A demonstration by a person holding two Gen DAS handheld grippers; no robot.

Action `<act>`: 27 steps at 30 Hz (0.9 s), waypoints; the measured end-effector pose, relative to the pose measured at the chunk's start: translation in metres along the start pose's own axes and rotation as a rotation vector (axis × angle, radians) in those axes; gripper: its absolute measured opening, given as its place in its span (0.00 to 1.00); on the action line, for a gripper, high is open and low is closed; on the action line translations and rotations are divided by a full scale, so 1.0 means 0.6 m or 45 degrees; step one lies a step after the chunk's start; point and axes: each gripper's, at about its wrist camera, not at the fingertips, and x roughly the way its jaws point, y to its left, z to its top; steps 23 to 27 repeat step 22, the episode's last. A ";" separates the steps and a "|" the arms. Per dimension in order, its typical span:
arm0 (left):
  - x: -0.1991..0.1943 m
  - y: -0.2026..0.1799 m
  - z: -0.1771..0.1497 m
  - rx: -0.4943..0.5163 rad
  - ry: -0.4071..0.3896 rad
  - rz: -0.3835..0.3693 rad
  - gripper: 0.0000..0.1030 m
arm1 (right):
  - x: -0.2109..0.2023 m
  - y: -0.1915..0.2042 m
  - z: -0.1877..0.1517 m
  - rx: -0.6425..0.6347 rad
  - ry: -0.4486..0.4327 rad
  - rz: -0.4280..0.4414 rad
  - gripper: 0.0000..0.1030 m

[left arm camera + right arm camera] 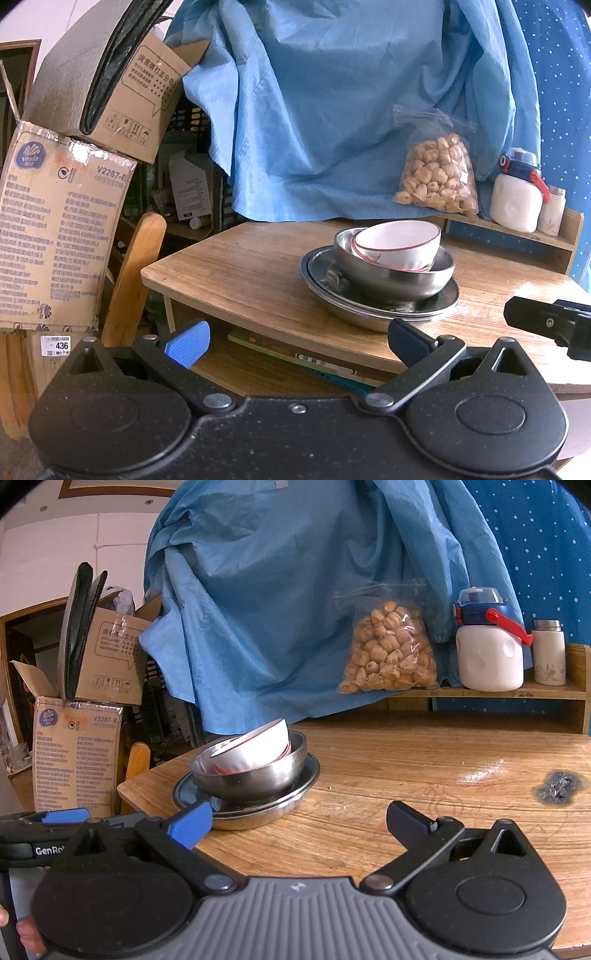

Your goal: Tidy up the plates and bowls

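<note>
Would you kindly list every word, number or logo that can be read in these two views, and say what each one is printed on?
"Vinda": round logo on the lower cardboard box.
"V2287-": black code on the same box; its ending and the print below are too blurred.
"436": white sticker under that box.
"GenRo", cut off: body of the left gripper.
Chinese print on the upper box and the book spines: too small to read.

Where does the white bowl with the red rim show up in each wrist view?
Left wrist: white bowl right of centre, tilted inside the steel bowl.
Right wrist: white bowl left of centre, in the same steel bowl.
Shared landmark: the snack bag behind.
</note>
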 end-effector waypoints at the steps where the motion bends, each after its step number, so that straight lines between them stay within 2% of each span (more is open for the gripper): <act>1: 0.000 0.001 -0.001 -0.003 0.005 0.002 0.99 | 0.000 0.000 0.000 -0.001 0.001 0.000 1.00; 27: 0.004 0.002 -0.004 -0.014 0.028 -0.004 0.99 | 0.000 0.001 0.001 0.002 0.010 0.019 1.00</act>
